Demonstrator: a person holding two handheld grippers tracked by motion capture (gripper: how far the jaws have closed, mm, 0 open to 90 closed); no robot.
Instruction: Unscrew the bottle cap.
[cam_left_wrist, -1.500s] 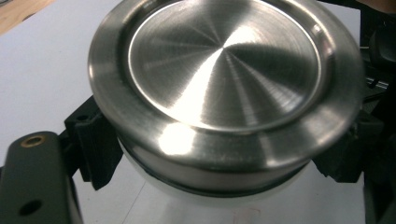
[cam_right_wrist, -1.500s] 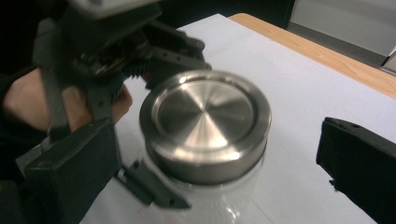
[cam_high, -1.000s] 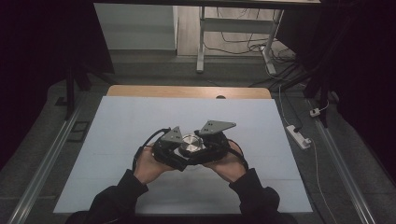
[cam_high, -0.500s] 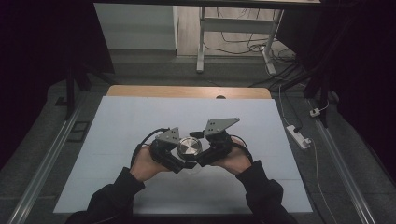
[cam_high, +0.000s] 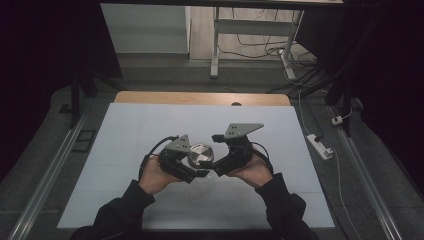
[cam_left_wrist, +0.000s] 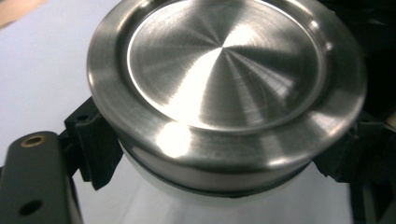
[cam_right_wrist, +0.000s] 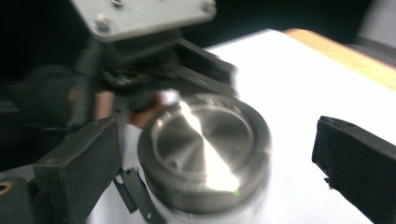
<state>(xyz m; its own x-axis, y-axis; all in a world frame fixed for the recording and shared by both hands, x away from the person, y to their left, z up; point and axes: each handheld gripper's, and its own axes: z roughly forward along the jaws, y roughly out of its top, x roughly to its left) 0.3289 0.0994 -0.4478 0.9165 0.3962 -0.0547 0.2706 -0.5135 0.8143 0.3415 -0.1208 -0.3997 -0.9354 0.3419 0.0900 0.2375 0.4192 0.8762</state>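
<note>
While the left tool (cam_high: 194, 169) clamps a round steel-lidded jar (cam_high: 200, 154) just under the lid, its pads pressing both sides of the body, the right tool (cam_high: 216, 167) has just been opening; its jaws now stand wide on either side of the jar (cam_right_wrist: 205, 154), not touching it. The jar stands upright, lid facing up, its axis vertical. Both hands hold it near the middle of the pale desk (cam_high: 130, 135).
</note>
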